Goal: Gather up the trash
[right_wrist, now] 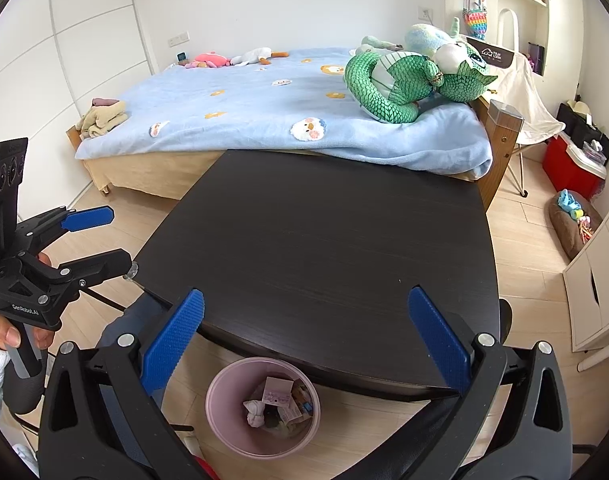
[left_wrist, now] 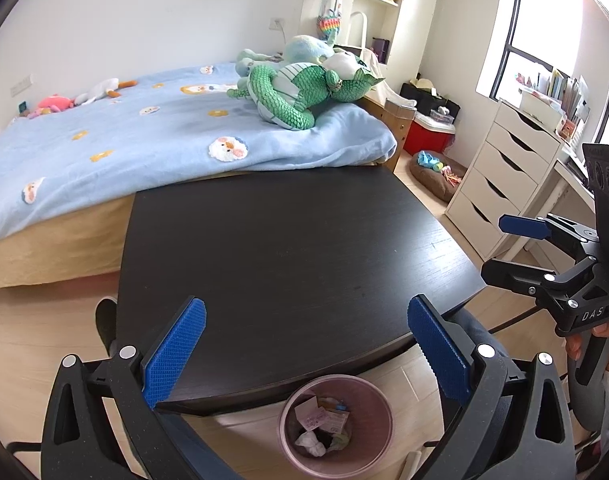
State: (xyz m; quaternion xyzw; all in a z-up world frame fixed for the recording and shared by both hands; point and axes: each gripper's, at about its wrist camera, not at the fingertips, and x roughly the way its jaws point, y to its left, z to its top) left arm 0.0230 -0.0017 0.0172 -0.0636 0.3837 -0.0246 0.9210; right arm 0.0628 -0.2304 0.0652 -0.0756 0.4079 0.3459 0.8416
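A pink trash bin (left_wrist: 378, 444) stands on the floor at the near edge of a dark table (left_wrist: 288, 240). It holds crumpled paper and small wrappers (left_wrist: 320, 424). My left gripper (left_wrist: 306, 328) is open and empty, held above the table's near edge and the bin. My right gripper (right_wrist: 304, 320) is also open and empty, above the same edge, with the bin (right_wrist: 224, 428) and its trash (right_wrist: 280, 404) below it. Each gripper shows in the other's view: the right one (left_wrist: 504, 248) at the right, the left one (right_wrist: 112, 236) at the left.
A bed (left_wrist: 144, 136) with a blue blanket and a green plush dragon (left_wrist: 304, 92) stands behind the table. White drawers (left_wrist: 500, 176) are at the right, with a red cooler (left_wrist: 428, 132) and a pet cushion (left_wrist: 436, 172) on the floor. A person's legs are under the table's near edge.
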